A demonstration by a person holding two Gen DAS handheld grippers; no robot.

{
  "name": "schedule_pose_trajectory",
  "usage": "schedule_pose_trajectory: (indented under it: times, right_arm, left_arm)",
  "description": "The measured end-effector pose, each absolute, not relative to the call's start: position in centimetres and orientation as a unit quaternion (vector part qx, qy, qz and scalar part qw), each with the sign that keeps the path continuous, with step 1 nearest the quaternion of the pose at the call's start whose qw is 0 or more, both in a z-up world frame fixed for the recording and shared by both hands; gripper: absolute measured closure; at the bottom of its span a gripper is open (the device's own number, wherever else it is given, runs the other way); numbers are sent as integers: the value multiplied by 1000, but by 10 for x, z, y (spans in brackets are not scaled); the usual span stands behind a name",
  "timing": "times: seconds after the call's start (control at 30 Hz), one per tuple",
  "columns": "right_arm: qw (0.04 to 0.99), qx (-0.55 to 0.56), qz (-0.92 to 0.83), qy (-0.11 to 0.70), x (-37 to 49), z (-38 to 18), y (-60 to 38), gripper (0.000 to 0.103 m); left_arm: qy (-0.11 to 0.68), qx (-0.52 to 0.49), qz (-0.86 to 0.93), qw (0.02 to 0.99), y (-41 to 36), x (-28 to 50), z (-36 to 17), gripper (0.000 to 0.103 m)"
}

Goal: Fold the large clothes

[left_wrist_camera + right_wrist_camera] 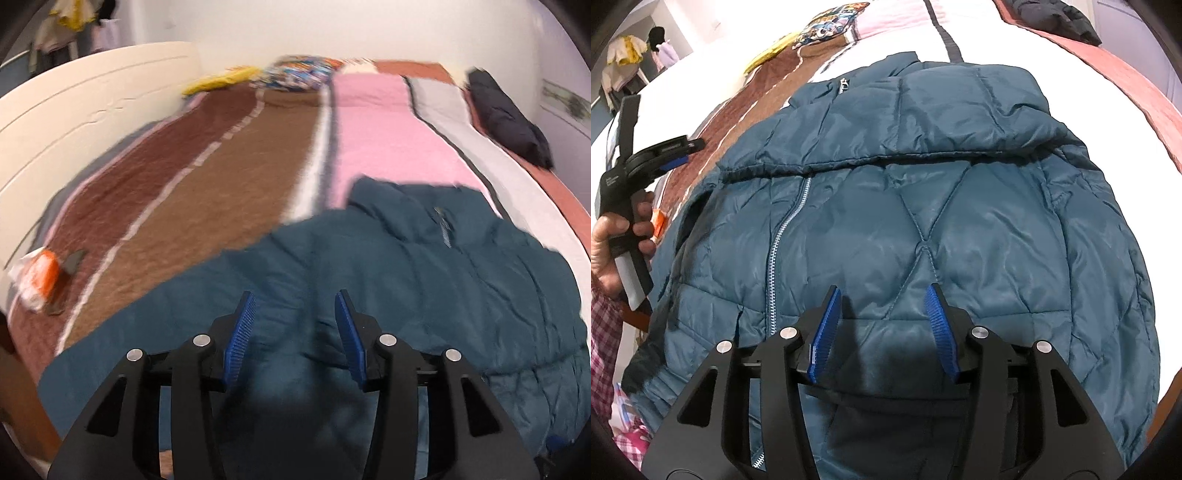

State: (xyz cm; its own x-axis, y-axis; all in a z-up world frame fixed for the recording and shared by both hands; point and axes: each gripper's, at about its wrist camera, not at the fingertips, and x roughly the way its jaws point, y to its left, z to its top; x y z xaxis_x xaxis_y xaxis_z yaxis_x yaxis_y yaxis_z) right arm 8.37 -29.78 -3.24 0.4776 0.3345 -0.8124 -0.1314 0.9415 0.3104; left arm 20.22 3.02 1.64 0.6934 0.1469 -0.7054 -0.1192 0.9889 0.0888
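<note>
Left wrist view: my left gripper (295, 301) hangs over the near part of the teal puffer jacket (424, 266); jaws spread wide, nothing between the blue pads (240, 332). Picture is blurred.
Right wrist view: my right gripper (882, 295) is above the jacket's front panel, just right of the zipper (783, 236); jaws apart, empty. I cannot tell whether the tips touch the fabric.
Jacket position: lying flat on the bed, front up, zipper closed along the part I can see. Upper part is folded down over the chest, its edge forming a crosswise seam-like line (886, 158). The collar end points toward the far side of the bed.
Jacket surface: quilted, diamond stitching (925, 243) just ahead of my right fingertips.
Left gripper, seen from right wrist: held in my left hand (613, 243) at the left edge, beside the jacket and apart from it; jaw state not readable from this angle.
Bedding: brown striped blanket (207, 177) on the left, pink blanket (373, 125) and grey blanket (439, 99) further right.
Other items: dark garment (506, 118) at the far right edge of the bed; yellow cloth (221, 79) and patterned pillow (299, 72) at the far end; orange-white packet (37, 277) near the cream bed board (74, 110).
</note>
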Motion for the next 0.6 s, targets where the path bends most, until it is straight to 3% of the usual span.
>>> schedule_pose_trajectory:
  times: [0.2, 0.47, 0.6]
  right_arm:
    - [853, 100, 135, 494, 84, -32, -296, 54]
    - [853, 93, 135, 495, 85, -30, -292, 54]
    - [854, 86, 143, 492, 84, -26, -285, 54]
  left_arm:
    - [456, 62, 61, 886, 12, 222, -33, 57]
    - [420, -1, 69, 905, 58, 165, 9, 37]
    - [426, -48, 105, 897, 109, 119, 13, 36]
